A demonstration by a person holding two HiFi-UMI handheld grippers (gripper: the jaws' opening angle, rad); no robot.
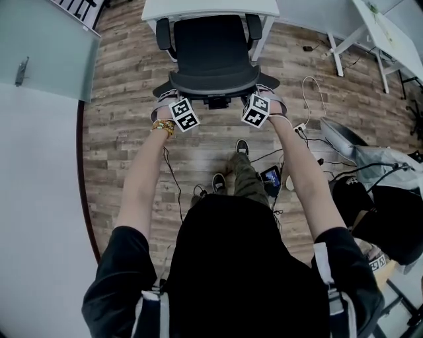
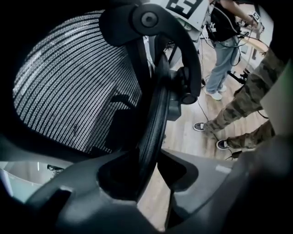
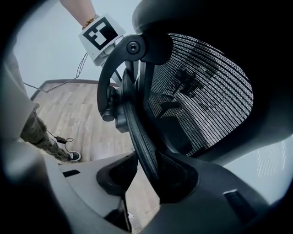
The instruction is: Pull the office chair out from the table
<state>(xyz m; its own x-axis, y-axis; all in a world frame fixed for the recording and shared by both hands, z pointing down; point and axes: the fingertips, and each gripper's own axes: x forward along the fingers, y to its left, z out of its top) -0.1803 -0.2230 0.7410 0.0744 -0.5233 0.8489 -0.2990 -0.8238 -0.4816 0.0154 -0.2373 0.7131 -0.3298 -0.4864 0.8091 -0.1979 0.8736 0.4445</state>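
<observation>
Office chair [image 1: 213, 53] is sitting right at the white surface [image 1: 198, 8], backrest facing the person. Left gripper [image 1: 168, 99] and right gripper [image 1: 268, 99] are straddling the backrest's two side rims [image 2: 153, 119]. Fingers [image 2: 91, 192] are standing released on both, not clamping: each rim is leaning on one finger, wood floor [image 1: 132, 132] showing through the gap beside the other.
</observation>
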